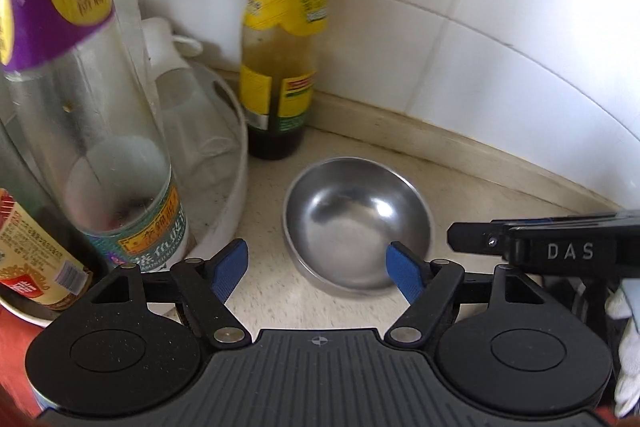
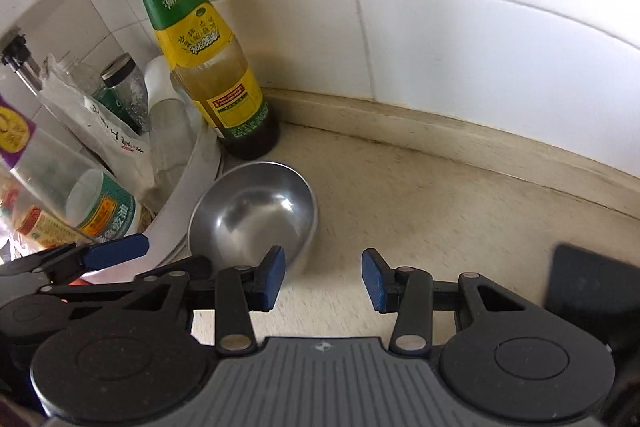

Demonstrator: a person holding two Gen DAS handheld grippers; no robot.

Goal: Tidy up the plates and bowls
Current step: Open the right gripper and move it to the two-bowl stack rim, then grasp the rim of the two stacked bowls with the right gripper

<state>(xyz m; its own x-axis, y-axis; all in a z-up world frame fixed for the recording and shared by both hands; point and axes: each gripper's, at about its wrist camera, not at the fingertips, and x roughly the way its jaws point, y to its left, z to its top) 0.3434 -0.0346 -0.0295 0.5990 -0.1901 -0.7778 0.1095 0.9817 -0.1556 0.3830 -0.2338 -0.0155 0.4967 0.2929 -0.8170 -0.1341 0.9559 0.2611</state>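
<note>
**Steel bowl at the counter corner, both grippers empty**

A round, shiny stainless-steel bowl (image 1: 358, 223) sits upright on the speckled cream countertop (image 2: 440, 211), near the white tiled wall. Just behind it stands a green-and-yellow-labelled glass sauce bottle (image 1: 280, 67); just to its left, the white round plastic rack (image 1: 234, 195) crowded with clear bottles.

Left gripper (image 1: 316, 269): jaws spread wide, nothing between the blue pads. One pad overlaps the bowl's near rim in view; contact cannot be confirmed.

Right gripper (image 2: 323, 281): jaws partly apart, holding nothing, over bare counter. The bowl lies just ahead of its left finger.

Handling judgement: the bowl looks light, rigid, thin-walled and unbreakable, but polished and slick. The curved wall offers little purchase; the rim is the likely hold, one pad inside and one outside. A loose pinch could let it slide or tip. The bottle and rack crowd the far and left sides, so the near or right rim seems easiest.
</note>
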